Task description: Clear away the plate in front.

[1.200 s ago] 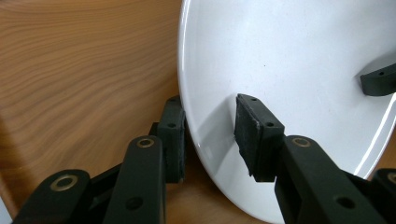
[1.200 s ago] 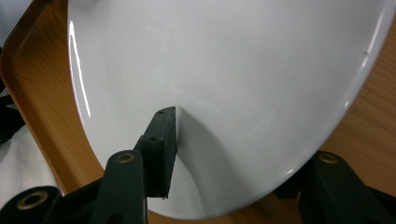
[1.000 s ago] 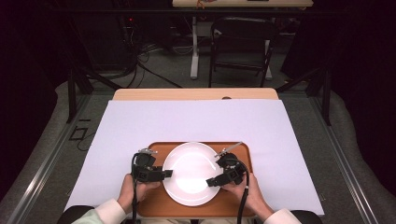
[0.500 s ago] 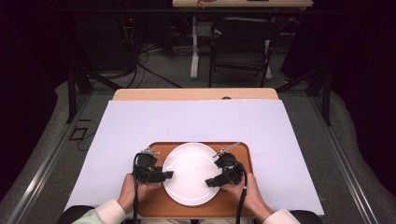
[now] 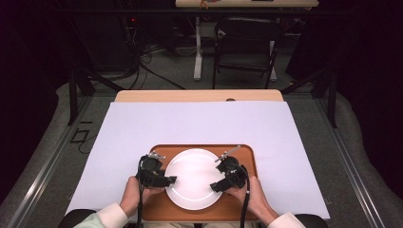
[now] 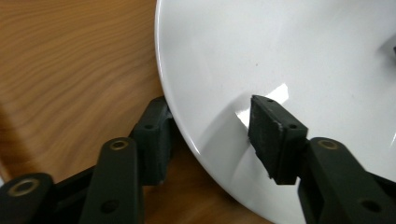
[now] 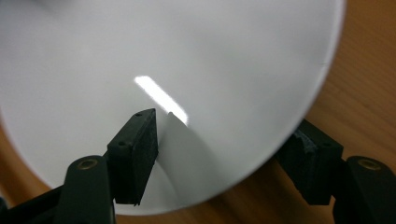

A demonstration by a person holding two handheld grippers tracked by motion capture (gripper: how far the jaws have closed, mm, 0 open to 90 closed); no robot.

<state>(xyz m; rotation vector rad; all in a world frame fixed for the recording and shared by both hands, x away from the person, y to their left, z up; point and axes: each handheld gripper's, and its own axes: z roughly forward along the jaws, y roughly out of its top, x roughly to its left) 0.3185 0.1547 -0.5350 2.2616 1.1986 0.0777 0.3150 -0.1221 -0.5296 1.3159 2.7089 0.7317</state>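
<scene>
A: Where is the plate [image 5: 194, 178]?

B: It lies flat on the wooden tray [image 5: 247, 159], close to the tray's middle. The tray sits on a white sheet [image 5: 199, 123] that covers most of the worktop [image 5: 142, 96], at the edge nearest the person.

A: And the grippers?

B: One at each side of the plate. From above, the left gripper [image 5: 170, 180] comes in at the plate's left rim and the right gripper [image 5: 215, 186] at its right rim, each held in a hand [image 5: 135, 194] rising from the bottom of the picture.

A: Are the jaws gripping it?

B: No. Both pairs have just been opening, and the rim stands between them without being pressed. In the left gripper view, the left gripper [image 6: 210, 135] has one jaw over the white face of the plate [image 6: 280, 56] and the other below the rim, against the tray [image 6: 70, 70]. A gap shows between the upper pad and the surface, with its shadow under it.

A: Same on the right?

B: Much the same. In the right gripper view, the right gripper [image 7: 224, 149] straddles the edge of the plate [image 7: 163, 46]: one jaw above the white face, the other outside and under the rim, over the tray [image 7: 369, 93]. The jaws stand about half open, free of the plate.

A: Anything on the plate?

B: Only a bright streak of reflected light.
</scene>
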